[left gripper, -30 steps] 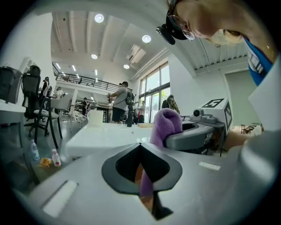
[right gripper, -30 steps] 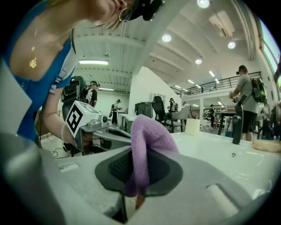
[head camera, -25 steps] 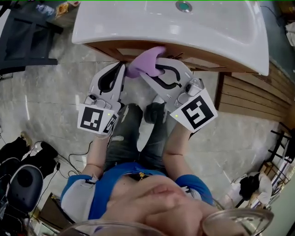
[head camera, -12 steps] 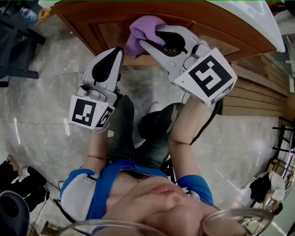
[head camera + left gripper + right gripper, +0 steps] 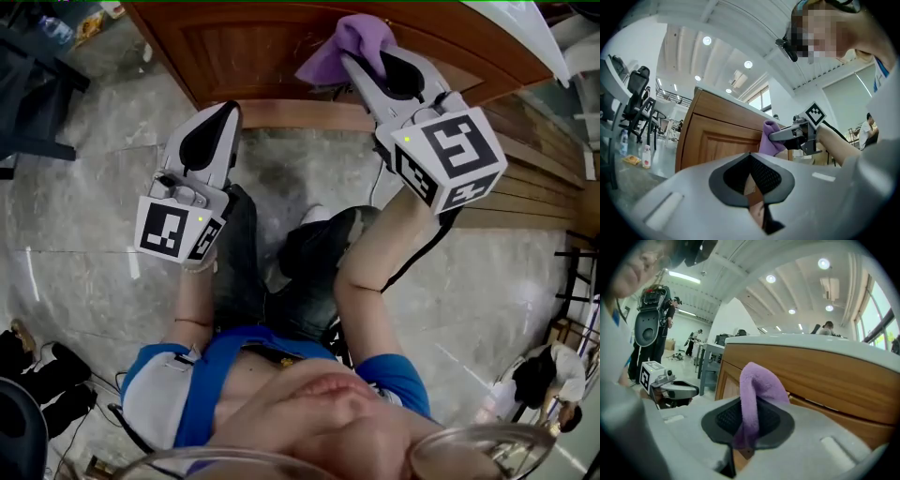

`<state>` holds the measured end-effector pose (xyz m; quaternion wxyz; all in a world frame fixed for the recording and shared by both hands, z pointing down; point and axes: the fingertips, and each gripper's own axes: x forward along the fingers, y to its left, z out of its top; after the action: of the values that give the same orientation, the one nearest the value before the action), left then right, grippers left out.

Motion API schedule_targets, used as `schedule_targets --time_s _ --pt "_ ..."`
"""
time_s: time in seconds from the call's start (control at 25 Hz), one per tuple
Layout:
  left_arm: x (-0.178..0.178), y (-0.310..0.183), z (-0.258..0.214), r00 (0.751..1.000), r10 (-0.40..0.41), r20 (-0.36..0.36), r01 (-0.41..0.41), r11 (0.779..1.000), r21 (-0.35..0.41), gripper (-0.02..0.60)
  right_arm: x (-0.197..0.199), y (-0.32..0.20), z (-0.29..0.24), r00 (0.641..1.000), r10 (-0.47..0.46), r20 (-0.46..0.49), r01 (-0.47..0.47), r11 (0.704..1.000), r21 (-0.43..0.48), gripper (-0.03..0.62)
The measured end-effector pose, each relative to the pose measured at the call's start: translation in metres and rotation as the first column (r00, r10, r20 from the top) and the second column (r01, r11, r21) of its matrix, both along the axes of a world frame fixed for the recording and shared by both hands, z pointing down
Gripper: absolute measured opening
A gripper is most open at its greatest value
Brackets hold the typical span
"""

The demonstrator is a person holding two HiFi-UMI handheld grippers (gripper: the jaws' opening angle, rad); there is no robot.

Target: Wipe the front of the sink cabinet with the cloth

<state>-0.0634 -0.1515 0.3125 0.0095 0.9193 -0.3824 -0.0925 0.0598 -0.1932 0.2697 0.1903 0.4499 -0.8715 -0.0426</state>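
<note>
In the last half second my right gripper (image 5: 364, 58) has carried the cloth (image 5: 349, 39) to the right along the top of the cabinet (image 5: 244, 47), just under the sink (image 5: 530, 42), so I take it a wiping stroke is under way. Its jaws are clamped on the purple cloth, which bunches past the tips at the wood. My left gripper (image 5: 217, 120) has stayed low by the cabinet's foot, jaws together on nothing. I judge that most of the door panel is still unwiped.

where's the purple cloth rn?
Head view, upper right: the purple cloth is clamped in the right tool, up against the wooden cabinet door. The left tool sits lower, to its left.
</note>
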Motion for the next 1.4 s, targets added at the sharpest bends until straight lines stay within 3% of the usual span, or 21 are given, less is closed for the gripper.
schedule_targets --time_s 0.12,0.24,0.44,0.76,1.4 --pt "-0.007 0.003 0.003 1.000 -0.023 -0.004 0.023 1.000 0.002 0.000 0.014 -0.011 0.002 0.996 0.087 -0.037 -0.087 0.996 0.006 0.055" --pt "-0.020 0.007 0.011 0.999 -0.046 0.007 0.046 0.999 -0.004 0.000 0.018 -0.018 0.006 0.993 0.118 -0.024 -0.118 0.993 0.013 0.055" --pt "-0.044 0.012 0.025 0.996 -0.080 0.027 0.081 0.996 -0.041 0.000 0.014 -0.024 0.008 0.996 0.084 0.028 -0.085 0.996 0.014 0.055" --pt "-0.068 0.020 0.045 0.989 -0.126 0.076 0.133 0.986 -0.098 0.000 -0.009 -0.027 0.006 0.999 0.042 0.030 -0.042 0.999 0.026 0.055" --pt "-0.095 0.030 0.065 0.980 -0.184 0.070 0.193 0.969 -0.154 0.000 -0.074 -0.037 0.005 0.995 -0.095 0.041 0.093 0.995 0.037 0.055"
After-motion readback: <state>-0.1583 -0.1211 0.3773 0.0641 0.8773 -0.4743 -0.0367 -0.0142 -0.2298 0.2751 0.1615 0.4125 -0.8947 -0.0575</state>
